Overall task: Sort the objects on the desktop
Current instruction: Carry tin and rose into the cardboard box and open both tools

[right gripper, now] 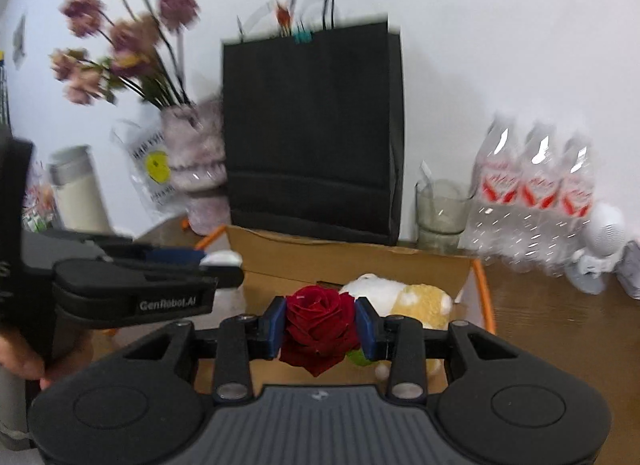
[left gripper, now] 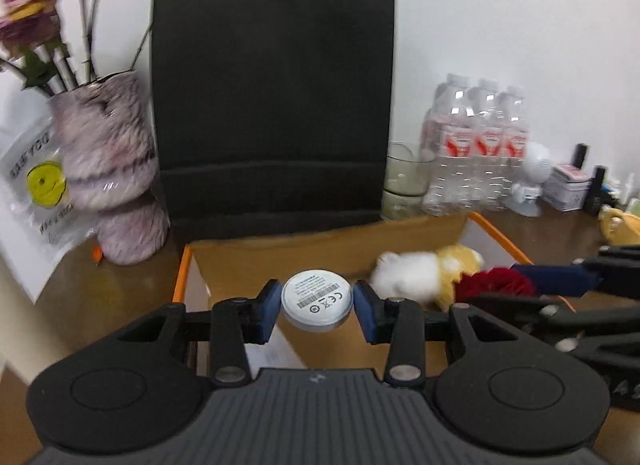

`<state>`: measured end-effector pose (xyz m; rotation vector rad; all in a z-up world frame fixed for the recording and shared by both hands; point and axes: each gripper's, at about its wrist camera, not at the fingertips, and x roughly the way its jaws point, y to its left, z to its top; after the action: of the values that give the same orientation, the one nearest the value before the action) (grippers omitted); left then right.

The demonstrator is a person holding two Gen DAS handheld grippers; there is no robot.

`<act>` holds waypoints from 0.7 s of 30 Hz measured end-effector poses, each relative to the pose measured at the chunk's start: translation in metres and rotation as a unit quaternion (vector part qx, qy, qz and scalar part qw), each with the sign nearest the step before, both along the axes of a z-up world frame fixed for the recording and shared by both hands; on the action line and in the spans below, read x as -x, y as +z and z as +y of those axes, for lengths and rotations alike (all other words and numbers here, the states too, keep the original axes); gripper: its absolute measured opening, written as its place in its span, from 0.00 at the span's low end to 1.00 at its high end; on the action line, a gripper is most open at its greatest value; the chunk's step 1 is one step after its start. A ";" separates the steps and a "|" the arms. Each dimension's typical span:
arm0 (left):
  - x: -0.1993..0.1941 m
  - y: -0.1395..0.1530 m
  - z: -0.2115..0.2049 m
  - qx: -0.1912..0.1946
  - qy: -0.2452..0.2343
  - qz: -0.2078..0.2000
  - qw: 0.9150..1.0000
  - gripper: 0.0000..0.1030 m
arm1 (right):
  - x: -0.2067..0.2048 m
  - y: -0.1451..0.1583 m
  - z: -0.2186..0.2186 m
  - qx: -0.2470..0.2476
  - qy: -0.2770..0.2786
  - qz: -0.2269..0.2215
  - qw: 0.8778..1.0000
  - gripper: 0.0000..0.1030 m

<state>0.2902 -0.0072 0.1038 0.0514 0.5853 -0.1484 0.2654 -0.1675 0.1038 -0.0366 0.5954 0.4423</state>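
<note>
Vase [left gripper: 114, 169] with dried flowers stands at far left on the brown surface [left gripper: 100, 289], beside the black paper bag [left gripper: 272, 97]. Left gripper [left gripper: 317, 299] points forward and slightly down over the open cardboard box [left gripper: 328, 243]; its fingers [left gripper: 267, 305] are clamped on a round white disc [left gripper: 317, 299], label side up. Plush toy [right gripper: 404, 297] lies inside the box. Right gripper [right gripper: 321, 323], just beside the left and equally pitched, has its fingers [right gripper: 276, 323] clamped on a red rose [right gripper: 320, 327] above the box. Water bottles [right gripper: 536, 193] stand at right.
</note>
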 end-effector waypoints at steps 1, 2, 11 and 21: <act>-0.012 0.000 0.001 0.003 0.004 0.013 1.000 0.40 | -0.015 -0.003 0.003 -0.001 -0.001 0.013 1.000 0.34; -0.026 -0.002 0.002 0.008 0.006 0.032 0.999 0.40 | -0.032 -0.005 0.006 -0.003 -0.005 0.025 1.000 0.34; -0.088 -0.030 0.012 -0.006 0.066 0.075 0.995 0.61 | -0.127 -0.046 0.021 -0.052 -0.025 0.129 0.990 0.38; -0.080 -0.011 0.051 0.031 0.084 0.060 0.994 0.85 | -0.132 -0.054 0.022 -0.123 -0.016 0.160 0.979 0.58</act>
<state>0.3697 0.0439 0.0929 -0.0676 0.7012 -0.0067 0.3977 -0.1456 0.0496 0.2844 0.8515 0.4919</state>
